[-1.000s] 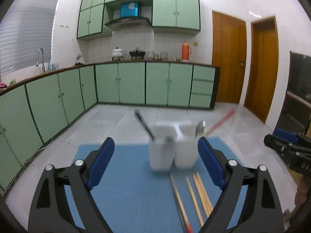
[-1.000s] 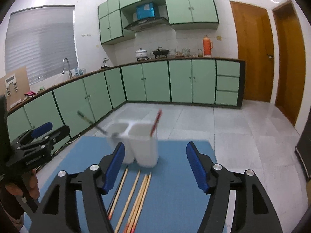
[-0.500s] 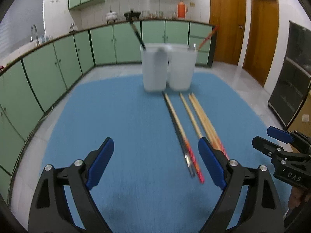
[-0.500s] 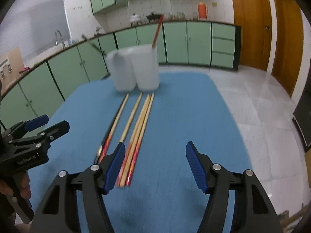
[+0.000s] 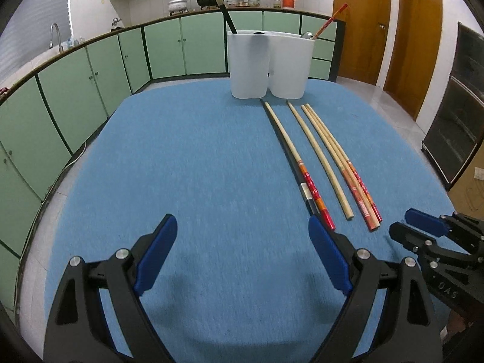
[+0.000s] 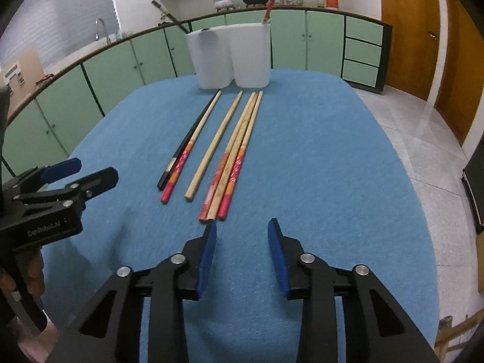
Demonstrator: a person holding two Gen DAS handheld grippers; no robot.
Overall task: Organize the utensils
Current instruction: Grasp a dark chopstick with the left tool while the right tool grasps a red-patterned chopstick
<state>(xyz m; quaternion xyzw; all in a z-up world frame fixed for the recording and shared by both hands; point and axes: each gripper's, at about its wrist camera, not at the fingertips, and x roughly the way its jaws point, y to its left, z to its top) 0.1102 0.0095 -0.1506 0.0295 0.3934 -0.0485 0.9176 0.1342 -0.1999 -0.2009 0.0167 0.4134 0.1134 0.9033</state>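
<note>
Several chopsticks [image 5: 320, 157] lie side by side on the blue mat [image 5: 196, 166], tips toward two white cups [image 5: 269, 63]. They also show in the right wrist view [image 6: 224, 148], with the cups [image 6: 230, 57] behind. One black chopstick and one red-ended chopstick stand in the cups. My left gripper [image 5: 242, 257] is open and empty, left of the chopsticks' near ends. My right gripper [image 6: 242, 254] is open and empty, its left finger [image 6: 208, 248] just short of the red ends.
The blue mat [image 6: 332, 157] covers a table whose edges fall away on all sides. Green kitchen cabinets [image 5: 90, 75] and wooden doors [image 5: 417, 30] stand beyond. The other gripper shows at each view's side [image 5: 438, 242] [image 6: 54, 193].
Both grippers have pulled back from the cups and dropped toward the mat. The right gripper's jaws have narrowed. The chopsticks have not moved.
</note>
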